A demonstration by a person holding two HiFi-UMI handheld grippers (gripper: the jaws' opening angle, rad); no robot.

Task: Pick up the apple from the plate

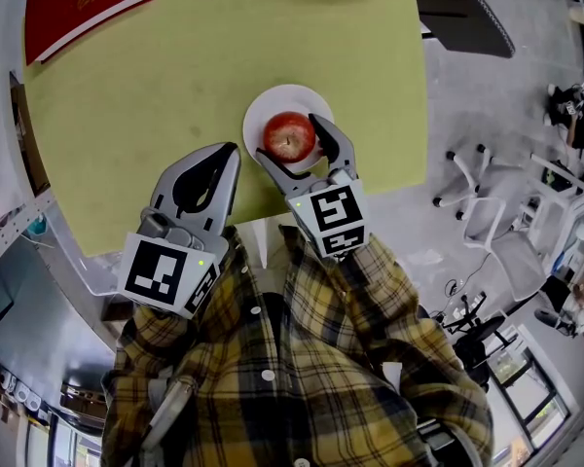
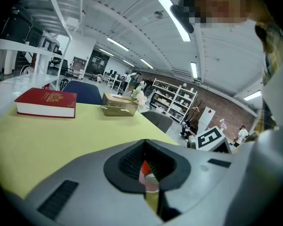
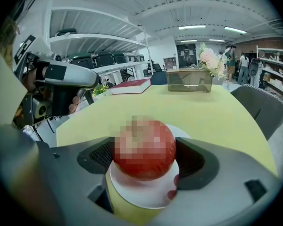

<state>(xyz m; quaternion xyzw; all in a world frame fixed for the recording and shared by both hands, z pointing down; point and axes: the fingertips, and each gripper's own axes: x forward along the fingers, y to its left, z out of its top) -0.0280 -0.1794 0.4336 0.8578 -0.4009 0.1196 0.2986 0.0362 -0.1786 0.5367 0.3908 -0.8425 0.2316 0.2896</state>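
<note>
Right claw (image 3: pixel 145 159) clamped on apple (image 1: pixel 289 136) resting on plate (image 1: pixel 282 97), pads against its round sides; liable to squirt free on lifting if squeeze weak or off-centre.

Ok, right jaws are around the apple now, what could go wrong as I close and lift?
1. The right gripper has its jaws either side of the apple, but firm contact is unclear; the round apple might slip out and roll off the plate.
2. The jaw tips sit low over the plate, so lifting could catch its rim and drag it.
</note>
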